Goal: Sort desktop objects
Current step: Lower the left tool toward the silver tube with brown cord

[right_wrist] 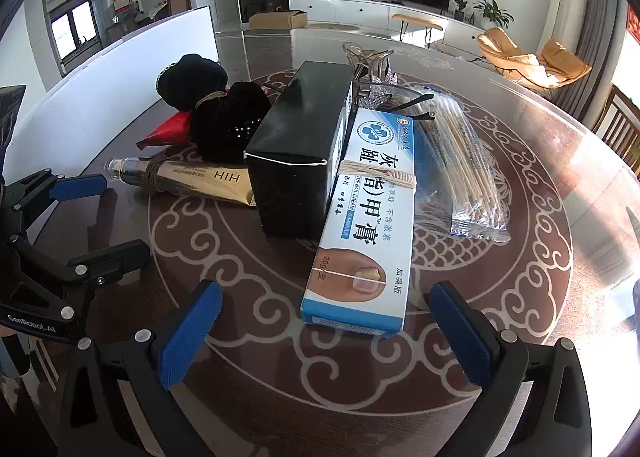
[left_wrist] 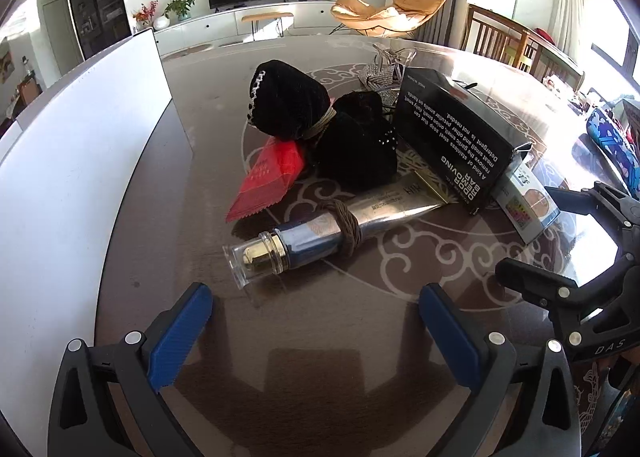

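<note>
A pile of objects lies on the glass-topped table [left_wrist: 304, 337]. A gold tube [left_wrist: 320, 233] with a clear cap and a brown hair tie lies just ahead of my open left gripper [left_wrist: 316, 297]. Behind it are a red sachet [left_wrist: 268, 177], two black velvet scrunchies [left_wrist: 320, 125] and a black box [left_wrist: 452, 137]. My open right gripper [right_wrist: 326, 305] is just short of a blue-white nail cream box [right_wrist: 368, 225] bound with a rubber band. The black box [right_wrist: 296, 149], the tube [right_wrist: 188, 177] and a pack of cotton swabs [right_wrist: 460, 165] lie around it.
A white board [left_wrist: 72, 161] stands along the table's left side. A clear hair clip [right_wrist: 368, 57] and glasses [right_wrist: 400, 97] lie behind the boxes. The right gripper shows at the right of the left wrist view [left_wrist: 568, 257]. Wooden chairs [left_wrist: 504, 37] stand beyond the table.
</note>
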Motion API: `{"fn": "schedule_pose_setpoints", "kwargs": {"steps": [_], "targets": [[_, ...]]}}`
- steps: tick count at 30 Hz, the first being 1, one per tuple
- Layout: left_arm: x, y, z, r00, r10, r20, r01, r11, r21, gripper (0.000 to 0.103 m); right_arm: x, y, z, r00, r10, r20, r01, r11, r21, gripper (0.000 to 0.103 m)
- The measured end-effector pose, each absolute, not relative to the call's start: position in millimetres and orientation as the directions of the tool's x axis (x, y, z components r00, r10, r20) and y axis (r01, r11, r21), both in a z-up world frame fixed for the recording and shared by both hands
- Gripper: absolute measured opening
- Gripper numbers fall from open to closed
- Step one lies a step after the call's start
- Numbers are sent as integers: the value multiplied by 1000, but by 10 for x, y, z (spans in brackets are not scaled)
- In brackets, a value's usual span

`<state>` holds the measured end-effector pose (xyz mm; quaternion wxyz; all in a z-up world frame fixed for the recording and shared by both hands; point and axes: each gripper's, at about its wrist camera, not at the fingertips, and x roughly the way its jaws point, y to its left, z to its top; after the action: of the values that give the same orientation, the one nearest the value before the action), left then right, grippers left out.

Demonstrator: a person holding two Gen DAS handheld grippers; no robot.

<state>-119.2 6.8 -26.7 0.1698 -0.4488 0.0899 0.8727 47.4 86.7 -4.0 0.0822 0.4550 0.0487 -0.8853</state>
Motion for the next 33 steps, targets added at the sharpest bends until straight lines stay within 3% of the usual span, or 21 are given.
{"fn": "schedule_pose_setpoints", "kwargs": {"steps": [33], "targets": [[-1287,112,-259,-532,234,-814,-406,-914,3,103,472,877,-47,-573,-102,-813,192,-981,-11,103]]}}
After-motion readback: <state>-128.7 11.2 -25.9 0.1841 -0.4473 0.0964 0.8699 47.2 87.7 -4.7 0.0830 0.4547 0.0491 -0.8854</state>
